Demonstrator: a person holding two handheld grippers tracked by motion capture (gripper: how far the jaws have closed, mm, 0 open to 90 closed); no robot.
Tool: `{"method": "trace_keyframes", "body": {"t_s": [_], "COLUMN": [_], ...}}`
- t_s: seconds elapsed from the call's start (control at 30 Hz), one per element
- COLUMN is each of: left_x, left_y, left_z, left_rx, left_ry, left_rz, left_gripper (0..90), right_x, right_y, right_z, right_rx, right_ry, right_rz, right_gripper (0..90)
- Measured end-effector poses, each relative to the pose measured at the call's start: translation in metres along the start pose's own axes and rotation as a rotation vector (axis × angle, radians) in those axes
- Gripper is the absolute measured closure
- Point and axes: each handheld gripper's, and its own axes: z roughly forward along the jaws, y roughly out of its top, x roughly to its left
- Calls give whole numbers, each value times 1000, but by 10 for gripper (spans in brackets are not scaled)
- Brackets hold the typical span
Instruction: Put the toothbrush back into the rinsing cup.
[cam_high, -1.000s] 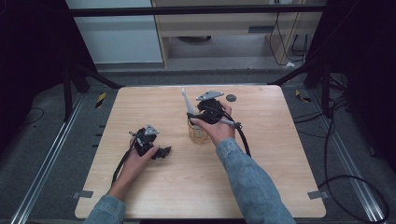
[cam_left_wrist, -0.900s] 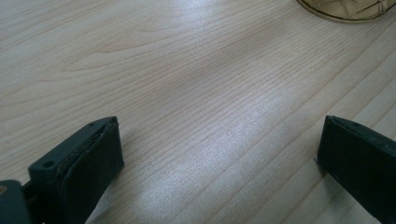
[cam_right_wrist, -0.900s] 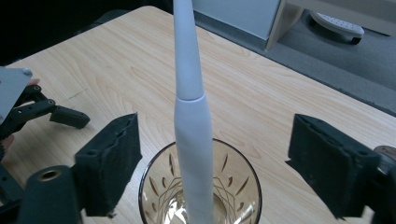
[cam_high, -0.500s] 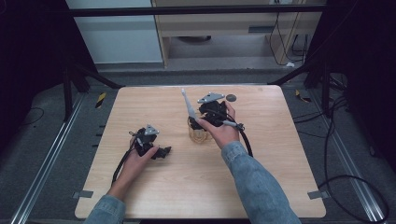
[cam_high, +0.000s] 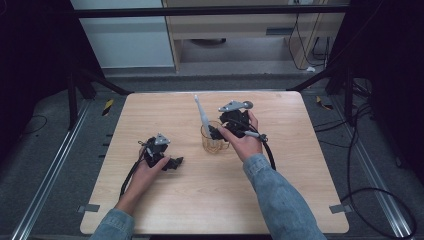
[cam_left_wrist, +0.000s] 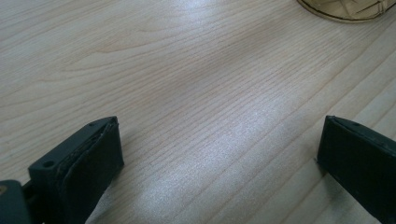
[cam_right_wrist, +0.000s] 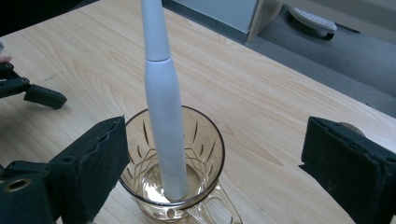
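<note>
- Amber cut-glass mug (cam_high: 212, 141) stands mid-table with the white plastic toothbrush-like wand (cam_high: 202, 116) upright inside, leaning on the rim.
- My right gripper (cam_high: 220, 131) hovers just beside the mug, jaws wide, nothing between them. I read this as the placing step done, or a regrasp about to start.
- Next move, either way: keep the jaws clear of the wand so it doesn't tip.
- My left gripper (cam_high: 175, 162) rests on the light wooden table (cam_high: 280, 190), jaws wide, empty.
- Right gripper view adds: wand tip (cam_right_wrist: 175, 189) seated on the mug floor, handle (cam_right_wrist: 217, 207) facing me. High view gives overall layout.
</note>
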Motion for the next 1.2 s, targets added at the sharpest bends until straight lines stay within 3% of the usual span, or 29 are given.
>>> {"method": "trace_keyframes", "body": {"t_s": [0.47,1.2], "left_x": [0,0], "left_y": [0,0], "left_z": [0,0], "left_rx": [1,1], "left_ry": [0,1], "left_rz": [0,-2], "left_gripper": [0,0], "right_x": [-10,-30], "right_y": [-9,-31], "right_z": [-11,-30], "right_rx": [-10,7], "right_ry": [19,-15], "right_rz": [31,54], "right_gripper": [67,64]}}
